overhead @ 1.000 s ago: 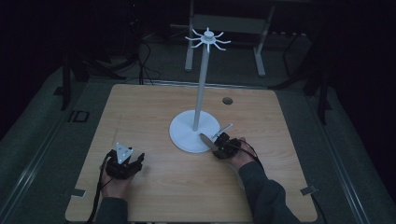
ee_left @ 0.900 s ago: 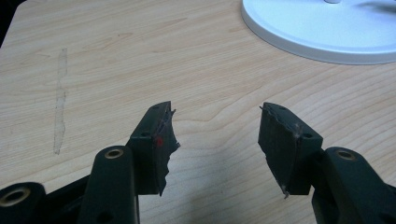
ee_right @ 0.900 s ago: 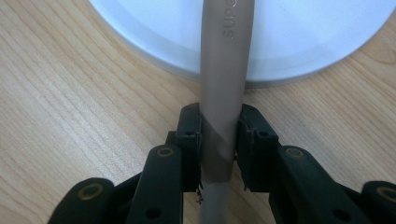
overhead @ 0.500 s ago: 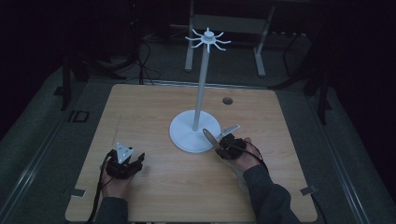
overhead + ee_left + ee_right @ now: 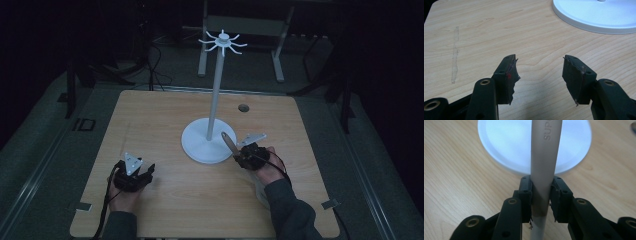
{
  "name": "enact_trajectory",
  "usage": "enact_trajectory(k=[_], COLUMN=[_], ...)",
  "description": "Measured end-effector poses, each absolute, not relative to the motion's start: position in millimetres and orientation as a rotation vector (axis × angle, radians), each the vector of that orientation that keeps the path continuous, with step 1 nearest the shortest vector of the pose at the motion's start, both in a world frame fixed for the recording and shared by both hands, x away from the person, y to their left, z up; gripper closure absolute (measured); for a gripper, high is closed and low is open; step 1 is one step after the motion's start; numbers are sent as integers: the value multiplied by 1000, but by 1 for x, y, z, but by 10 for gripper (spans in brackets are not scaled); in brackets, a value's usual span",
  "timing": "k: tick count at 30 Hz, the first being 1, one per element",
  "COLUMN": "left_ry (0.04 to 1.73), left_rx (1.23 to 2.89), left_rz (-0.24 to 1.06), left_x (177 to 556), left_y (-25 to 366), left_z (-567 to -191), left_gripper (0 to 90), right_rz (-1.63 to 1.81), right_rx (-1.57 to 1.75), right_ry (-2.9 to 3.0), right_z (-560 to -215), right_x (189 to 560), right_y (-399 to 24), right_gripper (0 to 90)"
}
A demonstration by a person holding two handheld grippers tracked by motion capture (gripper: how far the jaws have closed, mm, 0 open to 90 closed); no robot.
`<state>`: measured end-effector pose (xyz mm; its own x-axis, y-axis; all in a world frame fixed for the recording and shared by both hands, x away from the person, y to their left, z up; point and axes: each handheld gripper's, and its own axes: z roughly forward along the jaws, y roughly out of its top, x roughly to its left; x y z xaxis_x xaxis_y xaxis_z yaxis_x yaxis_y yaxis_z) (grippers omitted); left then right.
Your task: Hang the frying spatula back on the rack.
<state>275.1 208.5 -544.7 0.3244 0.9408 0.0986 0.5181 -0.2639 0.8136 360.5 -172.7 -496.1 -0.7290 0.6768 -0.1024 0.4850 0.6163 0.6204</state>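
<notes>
Spoon handle point(image 5: 543, 165) clamped in right hand-held gripper point(image 5: 239, 155), long axis pointing far-left toward white stand point(image 5: 210, 147) base; left hand-held gripper point(image 5: 539, 75) open, empty.

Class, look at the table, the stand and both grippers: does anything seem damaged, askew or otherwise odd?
The pads on the left gripper look damaged: their edges are ragged and torn, with a red fleck on one. A pale scuff streak marks the wooden table. The white stand stands upright, and the right gripper holds a grey handle cleanly.
</notes>
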Motion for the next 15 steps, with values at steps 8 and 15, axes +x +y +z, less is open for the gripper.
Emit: enact_trajectory(k=[8,15], left_ry=[1287,1285], left_rx=[1907,1907], left_rz=[783,785], left_x=[275,275], left_y=[208,208], left_z=[-545,-545], left_gripper=[450,450], right_rz=[917,947], right_rx=[927,928], right_ry=[2433,2406], right_z=[-480,-474], right_x=[356,356], right_y=[-180,-181], right_gripper=[724,724])
